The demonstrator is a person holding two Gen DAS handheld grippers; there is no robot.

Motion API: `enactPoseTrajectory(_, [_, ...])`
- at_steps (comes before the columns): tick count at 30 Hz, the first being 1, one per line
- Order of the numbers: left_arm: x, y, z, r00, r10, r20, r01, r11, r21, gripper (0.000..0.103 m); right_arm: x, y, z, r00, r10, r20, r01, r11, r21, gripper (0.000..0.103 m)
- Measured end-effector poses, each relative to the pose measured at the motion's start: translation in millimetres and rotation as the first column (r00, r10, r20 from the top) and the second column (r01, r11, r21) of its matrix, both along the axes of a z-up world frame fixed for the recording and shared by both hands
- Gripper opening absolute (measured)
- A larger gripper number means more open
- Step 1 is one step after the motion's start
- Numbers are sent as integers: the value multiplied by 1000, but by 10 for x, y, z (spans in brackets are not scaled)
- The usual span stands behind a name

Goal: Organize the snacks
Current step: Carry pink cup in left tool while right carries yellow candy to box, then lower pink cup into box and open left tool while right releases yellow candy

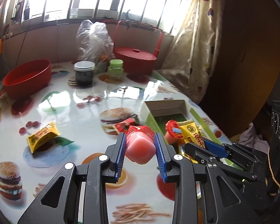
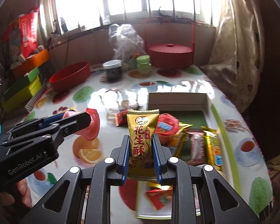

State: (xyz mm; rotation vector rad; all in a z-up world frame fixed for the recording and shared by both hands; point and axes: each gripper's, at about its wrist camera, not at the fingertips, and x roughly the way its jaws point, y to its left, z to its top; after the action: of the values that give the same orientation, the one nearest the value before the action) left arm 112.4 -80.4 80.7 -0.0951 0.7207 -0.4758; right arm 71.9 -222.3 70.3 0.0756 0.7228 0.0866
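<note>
My left gripper [image 1: 140, 140] is shut on a pink jelly cup [image 1: 140, 147] with a red foil lid, held above the table just left of the open green box [image 1: 149, 119]. It shows in the right wrist view [image 2: 89, 126] too. My right gripper [image 2: 141, 143] is shut on a gold peanut-candy packet [image 2: 141, 130], held upright over the box [image 2: 211, 110]. The box holds another jelly cup [image 2: 165, 127] and several wrapped snacks [image 2: 197, 147]. A yellow snack packet [image 1: 43, 137] and a small red packet [image 1: 122, 126] lie on the table.
A red bowl [image 1: 27, 78], a dark jar [image 1: 84, 72], green jars [image 1: 115, 69], a plastic bag [image 1: 94, 39] and a lidded red basket [image 1: 135, 59] stand at the back of the table. Curtain [image 1: 192, 56] at right. Stacked coloured boxes [image 2: 26, 78] at left.
</note>
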Motion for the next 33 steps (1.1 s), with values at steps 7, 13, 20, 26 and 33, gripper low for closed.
enactPoseTrajectory(7, [33,-198,20,999,-46,-4,46,999,-17,32,-51,-273,-23,998,-66,-5,67,998,7,22])
enactPoseTrajectory(13, [53,-361,-17,996,-84,-15,84,996,-27,32,-78,-502,-65,993,-120,-19,120,993,12,22])
enactPoseTrajectory(20, [54,-561,-85,991,-127,-35,126,992,-27,32,-131,-703,-129,986,-165,-36,166,986,14,22])
enactPoseTrajectory(26, [24,-719,-156,985,-165,-51,164,986,-20,32,-159,-797,-195,982,-183,-52,184,983,9,22])
enactPoseTrajectory(33, [-24,-842,-215,979,-192,-61,192,981,-5,32,-206,-871,-236,979,-197,-61,197,980,7,22])
